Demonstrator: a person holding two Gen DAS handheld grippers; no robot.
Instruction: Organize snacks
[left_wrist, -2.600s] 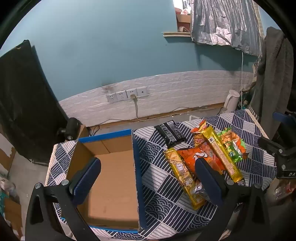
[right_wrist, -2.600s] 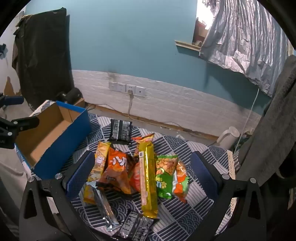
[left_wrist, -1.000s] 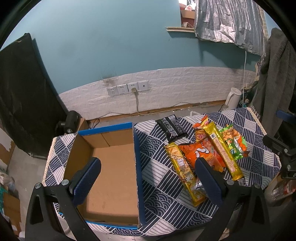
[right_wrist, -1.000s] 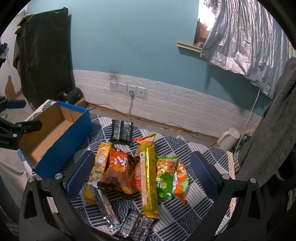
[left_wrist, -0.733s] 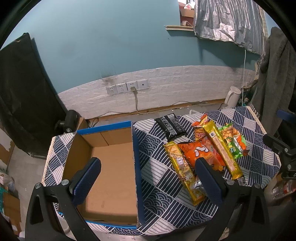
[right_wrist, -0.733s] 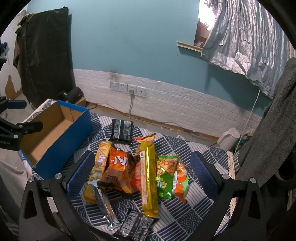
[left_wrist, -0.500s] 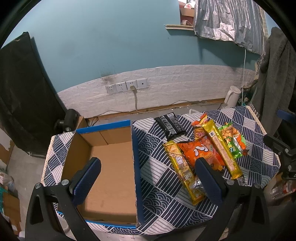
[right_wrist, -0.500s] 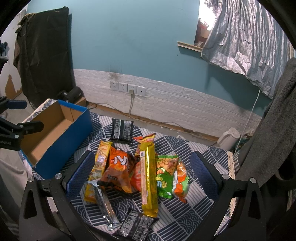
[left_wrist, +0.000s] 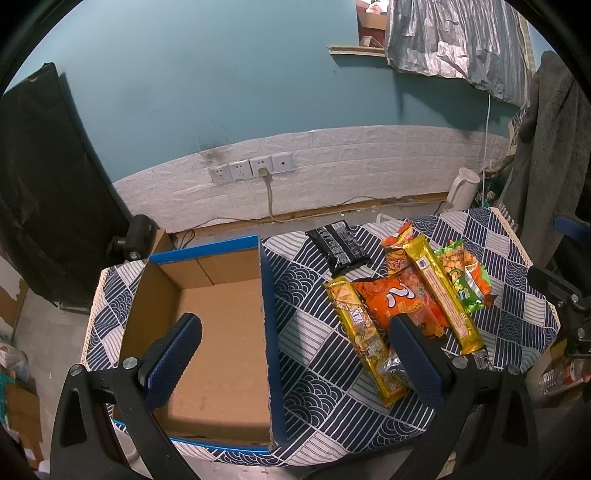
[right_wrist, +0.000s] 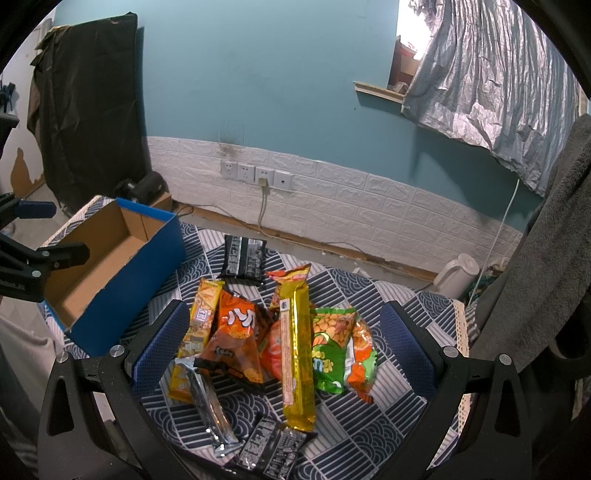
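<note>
An open cardboard box with blue walls (left_wrist: 271, 314) stands empty on the left of the table; it also shows in the right wrist view (right_wrist: 147, 258). Several snack packs lie to its right: a black pack (right_wrist: 243, 258), a long gold bar (right_wrist: 295, 347), an orange bag (right_wrist: 236, 336), a yellow pack (right_wrist: 201, 317), a green bag (right_wrist: 328, 347), a silver pack (right_wrist: 210, 410). My left gripper (left_wrist: 291, 354) is open and empty, above the box's right wall. My right gripper (right_wrist: 280, 347) is open and empty, above the snack pile.
The table carries a blue-and-white patterned cloth (left_wrist: 314, 332). A white kettle (left_wrist: 463, 188) stands on the floor behind it. A grey towel (right_wrist: 546, 258) hangs at the right. A black lamp (left_wrist: 135, 236) sits behind the box. Wall sockets (left_wrist: 251, 170) lie beyond.
The left wrist view has drifted slightly; the box and snacks sit a little differently in frame. Both grippers stay open and empty. No snack has moved.
</note>
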